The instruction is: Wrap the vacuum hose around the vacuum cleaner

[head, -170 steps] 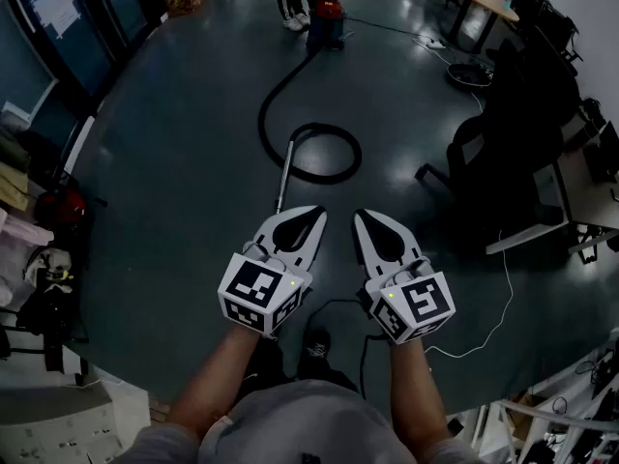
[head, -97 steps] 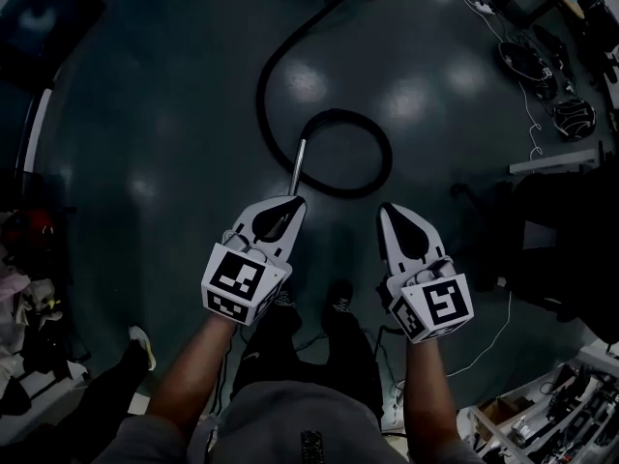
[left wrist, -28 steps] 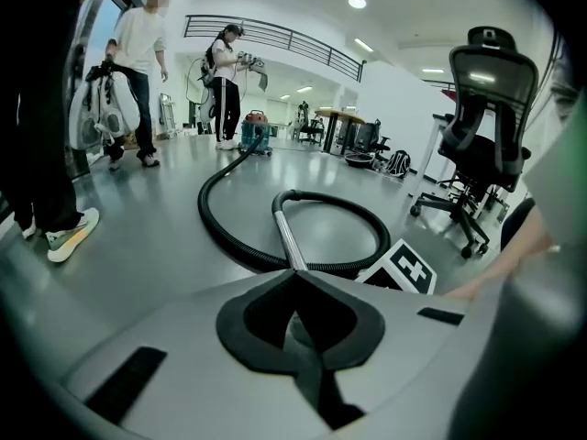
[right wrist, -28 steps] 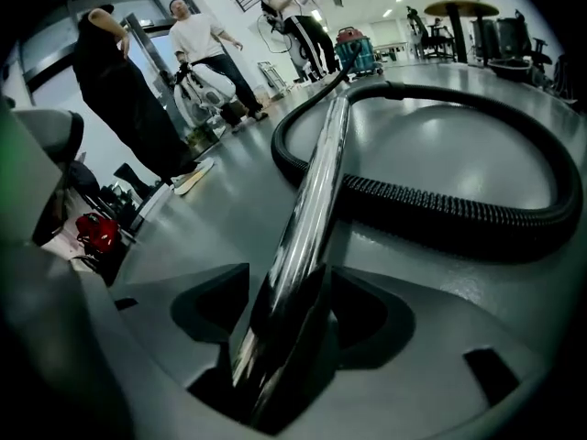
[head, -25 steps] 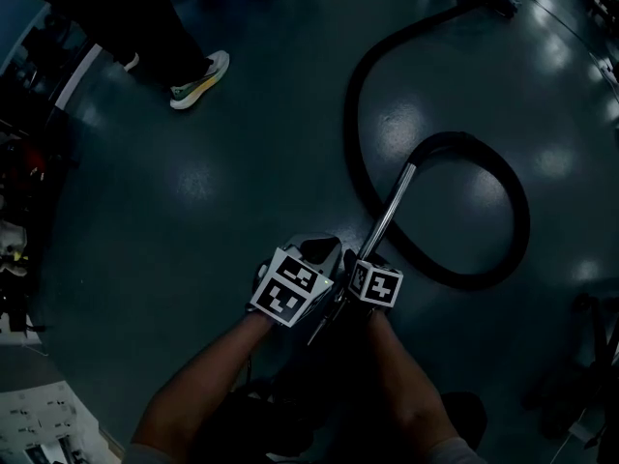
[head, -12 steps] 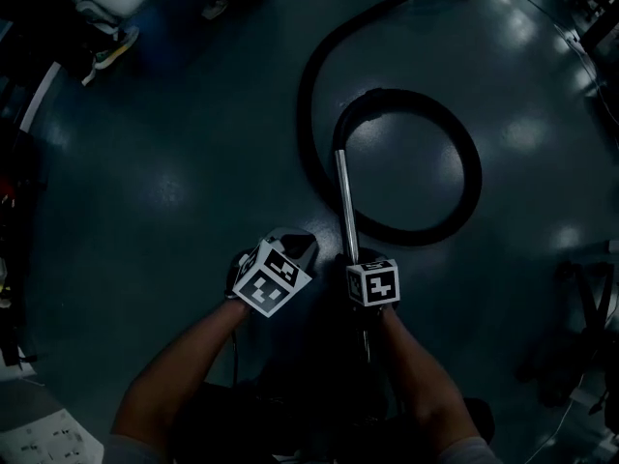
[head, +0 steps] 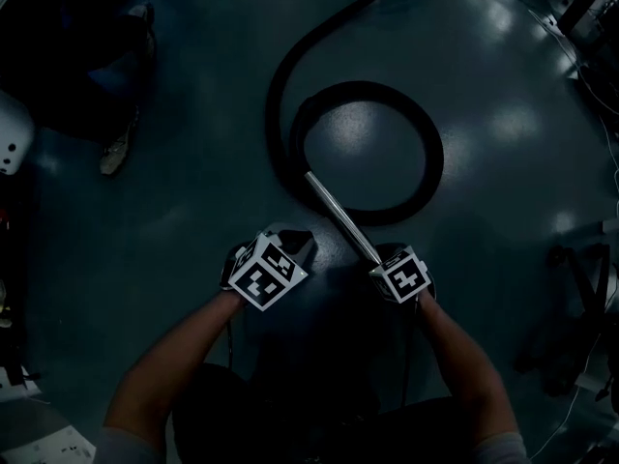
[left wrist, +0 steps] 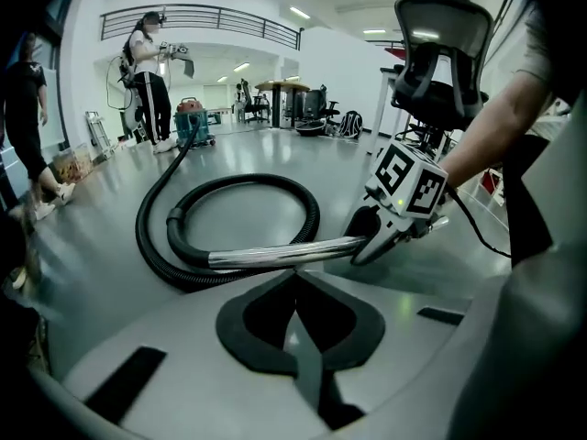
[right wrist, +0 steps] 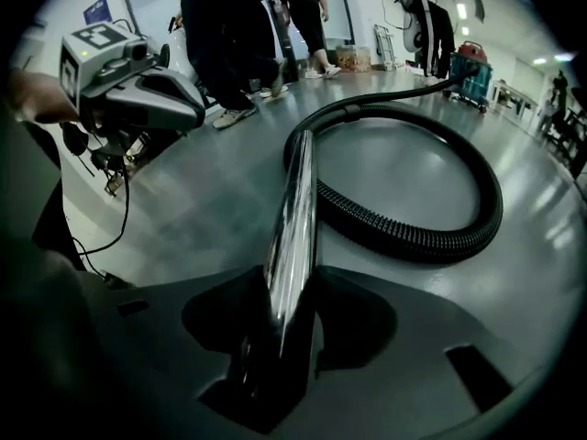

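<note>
The right claw (right wrist: 292, 287) has just been closing and now clamps the near end of the chrome tube (right wrist: 293, 209), which slants away to join the black hose (head: 427, 153). The hose lies in one loop on the floor (head: 184, 191) just ahead, then runs off to the vacuum (left wrist: 193, 122), well apart across the room beside a standing person (left wrist: 147, 71). The left claw (left wrist: 295, 278) is clenched on nothing, near the right one
</note>
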Tool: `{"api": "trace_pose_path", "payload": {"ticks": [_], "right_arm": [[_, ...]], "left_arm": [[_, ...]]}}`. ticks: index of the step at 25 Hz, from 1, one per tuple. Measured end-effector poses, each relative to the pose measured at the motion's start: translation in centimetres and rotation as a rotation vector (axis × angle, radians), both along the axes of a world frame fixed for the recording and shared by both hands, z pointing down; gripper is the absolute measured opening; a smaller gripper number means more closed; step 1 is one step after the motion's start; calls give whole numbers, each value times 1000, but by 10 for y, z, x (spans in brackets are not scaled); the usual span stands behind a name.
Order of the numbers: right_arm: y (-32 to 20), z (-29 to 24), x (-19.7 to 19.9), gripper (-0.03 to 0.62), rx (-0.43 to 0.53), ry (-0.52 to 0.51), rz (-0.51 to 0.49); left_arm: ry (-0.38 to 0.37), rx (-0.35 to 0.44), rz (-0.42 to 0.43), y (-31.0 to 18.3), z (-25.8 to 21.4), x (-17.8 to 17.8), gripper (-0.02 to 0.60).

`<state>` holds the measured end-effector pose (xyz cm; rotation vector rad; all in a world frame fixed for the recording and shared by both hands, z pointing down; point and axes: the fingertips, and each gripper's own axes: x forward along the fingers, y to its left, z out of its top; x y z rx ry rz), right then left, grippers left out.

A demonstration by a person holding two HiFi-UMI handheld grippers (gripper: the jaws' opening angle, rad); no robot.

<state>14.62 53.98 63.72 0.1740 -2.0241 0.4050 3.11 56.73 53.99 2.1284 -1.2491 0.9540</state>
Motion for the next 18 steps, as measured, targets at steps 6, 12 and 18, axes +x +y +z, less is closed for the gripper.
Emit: {"api": "trace_pose_path", "payload": {"ticks": [6, 12, 18], "right_arm": [[-16, -12, 36, 176, 67, -2, -94], [-30, -20, 58, 176, 106, -10, -190], [-42, -32, 72, 176, 89, 6, -262]], "left_arm": [[-57, -2, 29, -11, -22, 12, 8], [-101, -54, 83, -19, -49, 37, 8], [-105, -45, 103, -53, -68, 51, 8]]}}
